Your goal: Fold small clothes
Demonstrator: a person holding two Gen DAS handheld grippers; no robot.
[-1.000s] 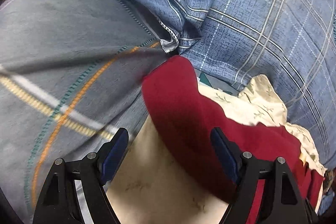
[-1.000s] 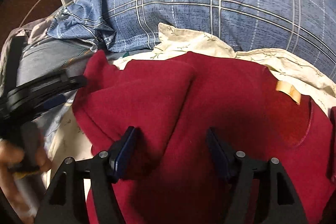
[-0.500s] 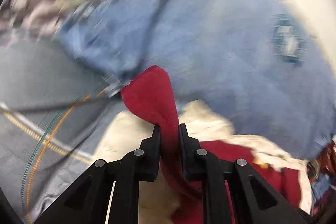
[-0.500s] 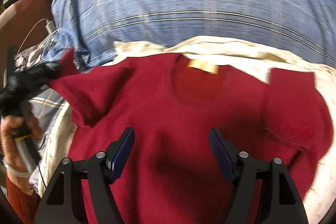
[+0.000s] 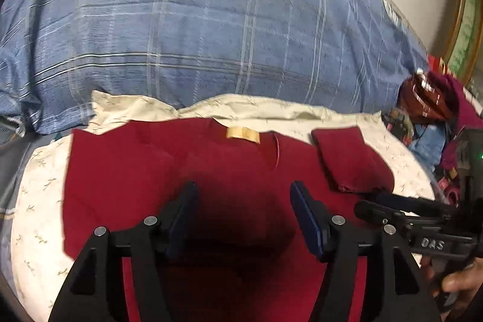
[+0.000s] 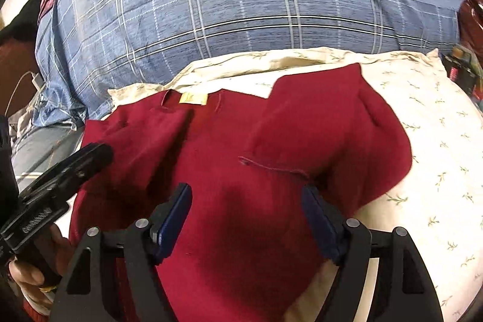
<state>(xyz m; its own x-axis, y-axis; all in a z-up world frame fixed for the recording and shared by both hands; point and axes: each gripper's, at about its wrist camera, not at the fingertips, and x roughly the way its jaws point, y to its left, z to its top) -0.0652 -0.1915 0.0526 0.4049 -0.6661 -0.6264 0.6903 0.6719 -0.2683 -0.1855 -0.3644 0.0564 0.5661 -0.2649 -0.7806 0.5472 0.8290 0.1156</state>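
A small dark red top (image 5: 169, 171) lies spread on a cream printed cloth (image 5: 39, 201), neck label (image 5: 243, 135) at the far edge. Its left side lies flat. Its right sleeve (image 5: 350, 162) is folded in over the body. My left gripper (image 5: 243, 213) is open and empty, hovering over the middle of the top. My right gripper (image 6: 246, 216) is open and empty over the top (image 6: 229, 201), just below the folded right sleeve (image 6: 326, 122). The label also shows in the right wrist view (image 6: 193, 98). Each gripper shows at the edge of the other's view.
A big blue plaid pillow (image 5: 196, 35) with a round badge lies behind the cream cloth (image 6: 422, 141). A heap of red and mixed items (image 5: 428, 110) sits at the far right. Grey striped bedding (image 6: 33, 153) and a white cable (image 6: 27, 80) lie to the left.
My left gripper held the red sleeve corner half a second ago; it has let go, opened and swung over the top's middle. The left side now lies flat. The right gripper stayed open.
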